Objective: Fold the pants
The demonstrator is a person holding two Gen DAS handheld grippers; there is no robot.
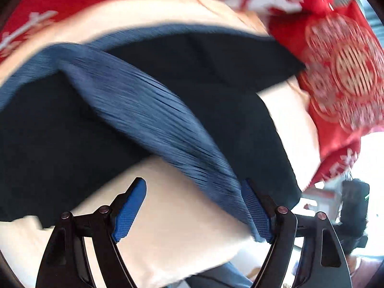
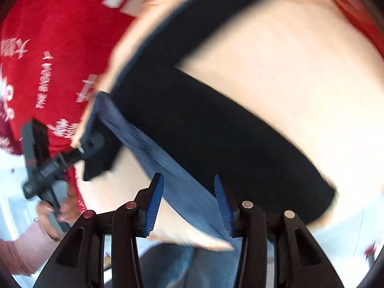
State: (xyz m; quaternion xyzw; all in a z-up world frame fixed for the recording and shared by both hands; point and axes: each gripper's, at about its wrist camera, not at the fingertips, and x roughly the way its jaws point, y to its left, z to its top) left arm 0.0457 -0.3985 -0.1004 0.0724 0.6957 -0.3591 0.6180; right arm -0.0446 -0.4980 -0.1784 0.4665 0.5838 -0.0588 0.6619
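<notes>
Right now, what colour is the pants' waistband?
Lighter ribbed blue waistband on dark navy pants; left wrist view.

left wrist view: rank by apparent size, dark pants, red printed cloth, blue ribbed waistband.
1. dark pants, largest area.
2. red printed cloth, in patches along the top and right, partly cut off.
3. blue ribbed waistband, close to the camera, so its rank is unsure.

Bright daylight, heavy motion blur, fisheye bending, dark vignetted corners
</notes>
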